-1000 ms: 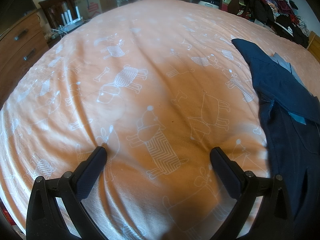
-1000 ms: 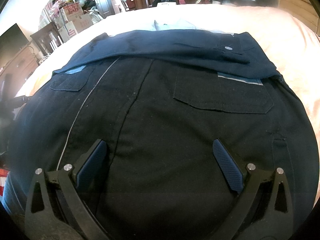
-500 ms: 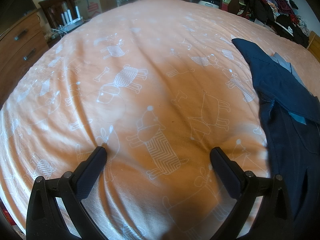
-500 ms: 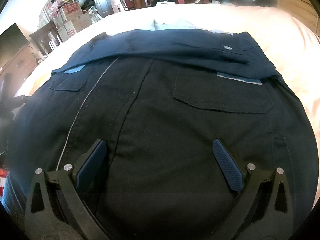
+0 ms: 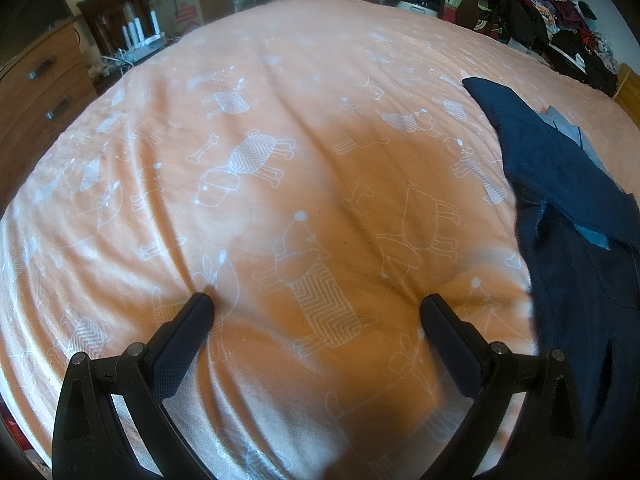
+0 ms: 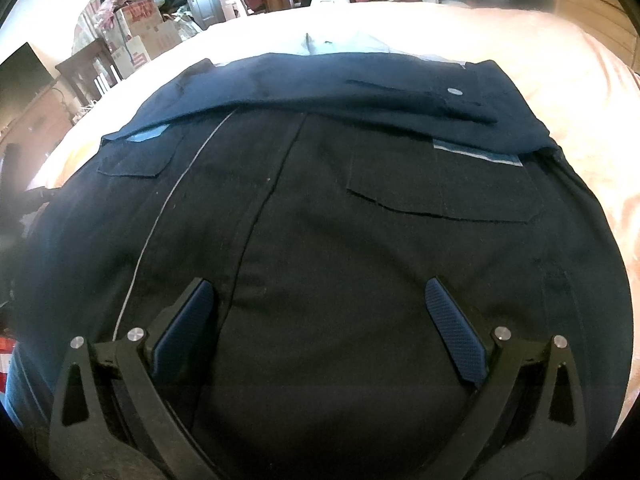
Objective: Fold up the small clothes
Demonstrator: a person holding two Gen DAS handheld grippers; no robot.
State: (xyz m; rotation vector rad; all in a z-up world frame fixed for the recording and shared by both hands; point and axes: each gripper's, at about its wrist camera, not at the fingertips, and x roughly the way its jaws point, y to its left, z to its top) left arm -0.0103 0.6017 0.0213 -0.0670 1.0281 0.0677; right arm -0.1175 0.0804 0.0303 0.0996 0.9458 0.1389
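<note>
A dark navy garment [image 6: 320, 208] with two flap pockets lies spread on the bed; its far part is folded back toward me, with a silver snap [image 6: 454, 91] on the fold. My right gripper [image 6: 316, 292] hovers open just over its near half, nothing between the fingers. In the left wrist view the same garment [image 5: 576, 220] runs along the right edge. My left gripper [image 5: 316, 306] stands open low over the orange bedspread [image 5: 280, 140], left of the garment, its fingers at the cloth's surface.
The bedspread [image 6: 580, 92] carries white dog and bone prints. A wooden dresser [image 5: 36, 96] and a dark chair [image 5: 116, 20] stand at the left, boxes [image 6: 140, 28] behind. A heap of clothes [image 5: 552, 12] is piled at the far right.
</note>
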